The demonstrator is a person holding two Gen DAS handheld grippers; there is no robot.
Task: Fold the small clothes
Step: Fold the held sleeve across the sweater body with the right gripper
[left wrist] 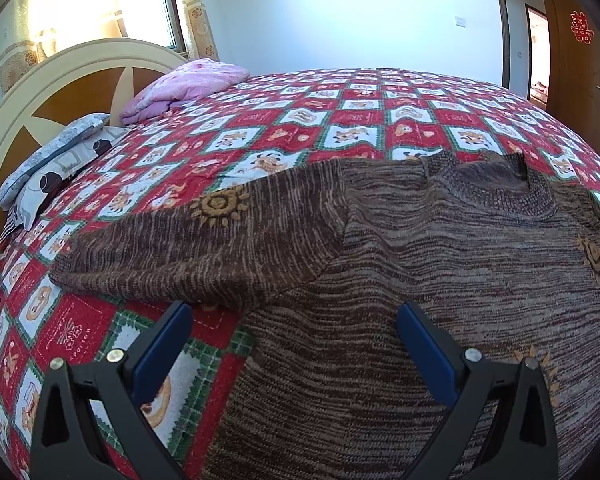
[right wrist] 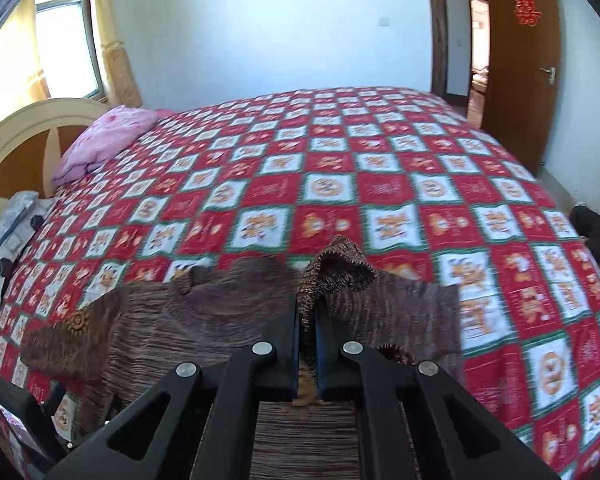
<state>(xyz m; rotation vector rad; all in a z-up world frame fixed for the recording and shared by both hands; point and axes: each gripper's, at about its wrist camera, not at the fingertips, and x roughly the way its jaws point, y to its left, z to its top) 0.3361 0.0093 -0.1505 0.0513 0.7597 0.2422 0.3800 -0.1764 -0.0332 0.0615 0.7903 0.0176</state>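
Note:
A brown striped knitted sweater [left wrist: 440,280] with sun motifs lies front-up on the bed, its left sleeve [left wrist: 204,248] stretched out flat and its collar [left wrist: 492,184] toward the far side. My left gripper [left wrist: 296,320] hovers open over the sweater's lower left side, nothing between its blue pads. In the right wrist view my right gripper [right wrist: 308,320] is shut on the cuff of the sweater's right sleeve [right wrist: 336,272], which is lifted and bunched above the sweater body [right wrist: 188,320].
The bed is covered by a red, white and green checked quilt [left wrist: 340,120]. A pink folded blanket [left wrist: 188,84] and grey patterned pillows [left wrist: 56,160] lie by the cream headboard [left wrist: 40,92]. A brown door [right wrist: 520,68] stands open at the far right. Dark clothing [right wrist: 598,228] sits off the bed's right edge.

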